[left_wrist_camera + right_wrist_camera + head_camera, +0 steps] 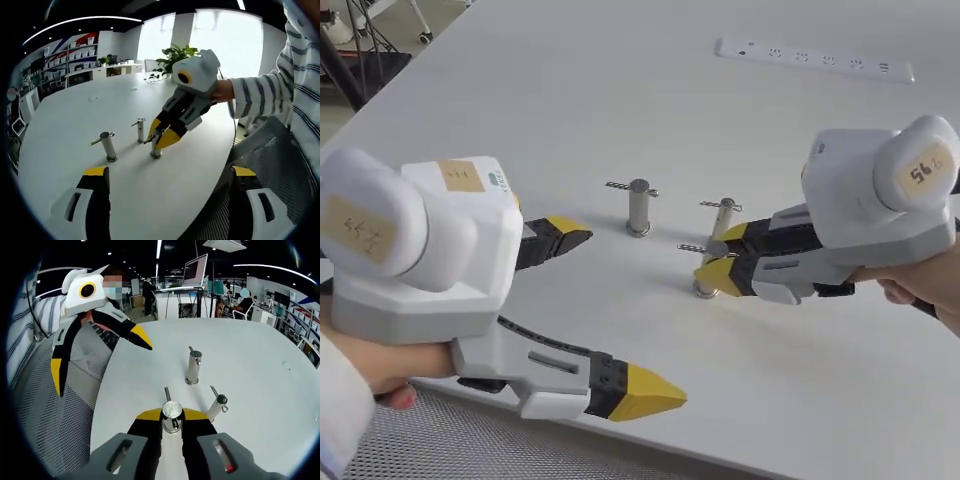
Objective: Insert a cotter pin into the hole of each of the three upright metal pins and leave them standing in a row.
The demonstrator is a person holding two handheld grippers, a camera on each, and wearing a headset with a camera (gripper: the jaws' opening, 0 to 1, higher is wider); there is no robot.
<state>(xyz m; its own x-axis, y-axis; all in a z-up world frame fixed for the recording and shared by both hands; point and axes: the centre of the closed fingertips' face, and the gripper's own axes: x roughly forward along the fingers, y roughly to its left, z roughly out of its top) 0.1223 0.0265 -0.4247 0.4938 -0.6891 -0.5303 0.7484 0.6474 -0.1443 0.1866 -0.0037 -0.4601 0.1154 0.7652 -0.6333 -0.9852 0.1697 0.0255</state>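
Beyond the nearest pin (171,410), power strip (815,58), white table (570,90)

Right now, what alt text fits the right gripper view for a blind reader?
The right tongs grip the nearest metal pin on a white table. Two more metal pins stand beyond it, and the left tongs hang open at upper left.
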